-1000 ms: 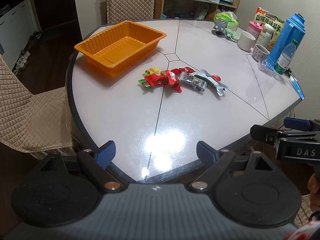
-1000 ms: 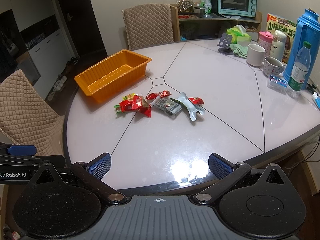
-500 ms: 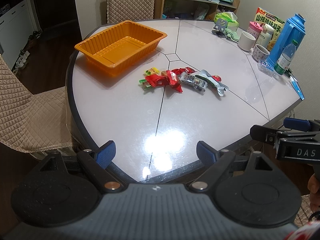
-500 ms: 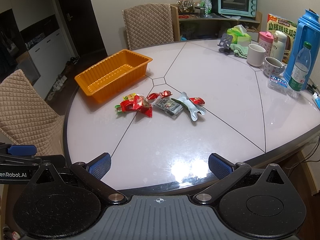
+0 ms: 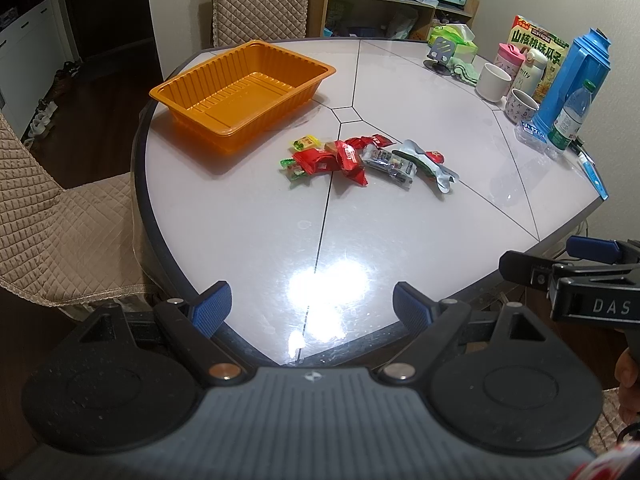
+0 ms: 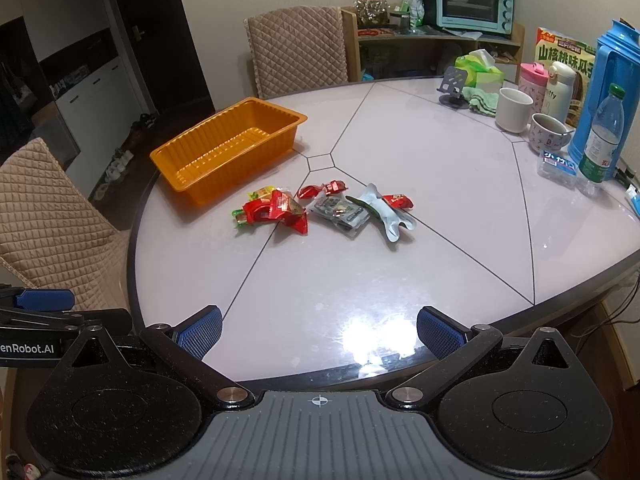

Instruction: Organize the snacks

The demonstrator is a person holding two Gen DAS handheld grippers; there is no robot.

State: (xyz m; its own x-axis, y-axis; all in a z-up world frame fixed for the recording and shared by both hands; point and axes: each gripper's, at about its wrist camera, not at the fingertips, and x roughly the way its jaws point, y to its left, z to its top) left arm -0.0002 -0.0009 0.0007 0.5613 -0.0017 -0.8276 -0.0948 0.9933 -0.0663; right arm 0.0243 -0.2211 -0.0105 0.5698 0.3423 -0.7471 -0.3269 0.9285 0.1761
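A pile of small snack packets (image 5: 360,160) (image 6: 320,210), mostly red with silver and green ones, lies near the middle of the round white table (image 5: 248,216) (image 6: 460,216). An empty orange plastic tray (image 5: 240,92) (image 6: 228,148) stands just left of and behind the pile. My left gripper (image 5: 312,308) hovers open at the near table edge, nothing between its fingers. My right gripper (image 6: 320,332) is open too, at the same edge, well short of the snacks. Each gripper shows in the other's view, the right gripper (image 5: 576,268) at the right and the left gripper (image 6: 44,312) at the left.
Along the far right rim stand a blue jug (image 6: 612,96), a water bottle (image 6: 602,136), two mugs (image 6: 514,110), a snack bag (image 6: 560,60) and a tissue box (image 6: 480,70). Quilted chairs stand behind (image 6: 296,48) and left (image 6: 44,216) of the table.
Both views have shifted very slightly toward the table. The snacks and tray have not moved, and both grippers stay open.
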